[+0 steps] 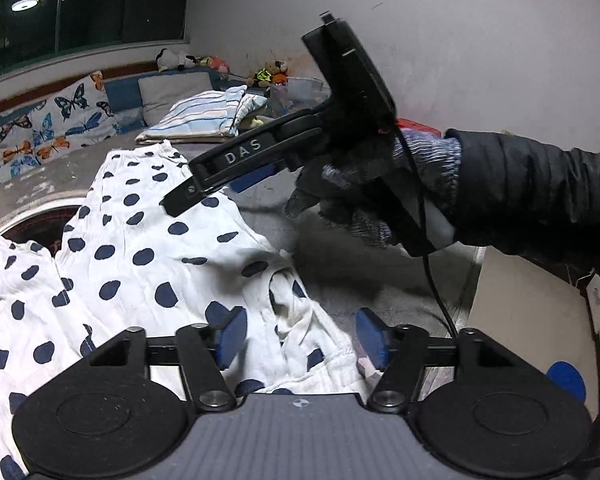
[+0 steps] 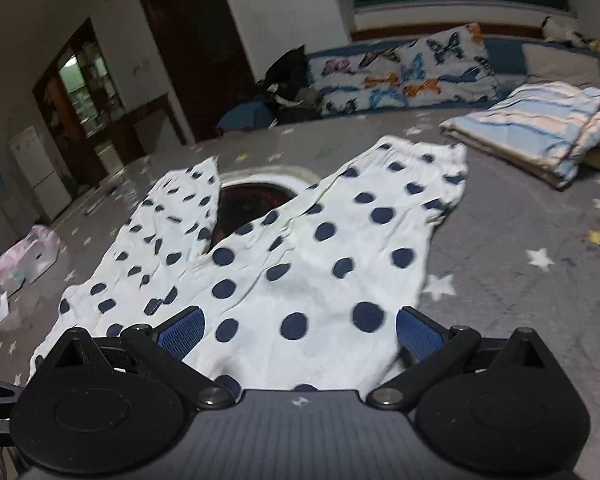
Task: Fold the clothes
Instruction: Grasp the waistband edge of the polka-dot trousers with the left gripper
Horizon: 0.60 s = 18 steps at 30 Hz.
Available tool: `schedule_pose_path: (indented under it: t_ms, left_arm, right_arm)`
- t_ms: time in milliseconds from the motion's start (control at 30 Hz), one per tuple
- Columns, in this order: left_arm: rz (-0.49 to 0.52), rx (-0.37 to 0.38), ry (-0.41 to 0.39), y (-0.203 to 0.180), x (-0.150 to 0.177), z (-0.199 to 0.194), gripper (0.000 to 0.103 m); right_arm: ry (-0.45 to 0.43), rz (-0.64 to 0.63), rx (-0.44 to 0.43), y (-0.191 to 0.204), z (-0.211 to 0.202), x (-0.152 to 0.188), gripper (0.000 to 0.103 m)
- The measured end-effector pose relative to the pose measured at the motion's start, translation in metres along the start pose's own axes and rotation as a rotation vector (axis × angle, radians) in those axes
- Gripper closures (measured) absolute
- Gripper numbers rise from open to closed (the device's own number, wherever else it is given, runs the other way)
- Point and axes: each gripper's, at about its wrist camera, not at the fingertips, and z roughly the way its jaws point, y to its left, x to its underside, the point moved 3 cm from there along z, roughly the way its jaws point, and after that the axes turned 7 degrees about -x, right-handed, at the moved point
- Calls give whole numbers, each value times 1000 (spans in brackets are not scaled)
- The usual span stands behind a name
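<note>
White trousers with dark blue dots (image 2: 320,248) lie spread on a grey star-patterned bed cover (image 2: 520,232), both legs reaching away from me. My right gripper (image 2: 300,334) stands open low over the near end of the cloth, its blue pads (image 2: 180,334) wide apart. In the left wrist view my left gripper (image 1: 302,336) is open, and a bunched edge of the trousers (image 1: 140,256) lies between its pads (image 1: 232,336), which do not press on it. The right gripper (image 1: 184,196), held by a gloved hand (image 1: 352,192), hovers over the cloth farther ahead.
A folded striped blanket (image 2: 540,128) lies at the back right, with butterfly-print pillows (image 2: 412,72) behind it. A round dark-patterned patch (image 2: 252,204) shows between the trouser legs. A plastic bag (image 2: 24,260) lies far left. A cardboard sheet (image 1: 532,312) sits beside the bed at right.
</note>
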Motion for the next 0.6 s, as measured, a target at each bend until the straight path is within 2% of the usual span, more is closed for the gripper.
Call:
schedule_pose_path:
  t_ms: [100,400,500,600]
  left_arm:
    - [15,-23,1,-5,1,3,36]
    - [45,-95,33,-14,9,15,36]
    - [65,-116,43,-17,10,19,36]
    - [77,-130,59,-18,12,23,39]
  right_arm:
    - [-17,2,87,-5,-13,6,0]
    - [3,10,349,-39,-35,34,0]
    - [4,27,396,-50,-37,41,0]
    - [-7,18,402,-52,-37,44,0]
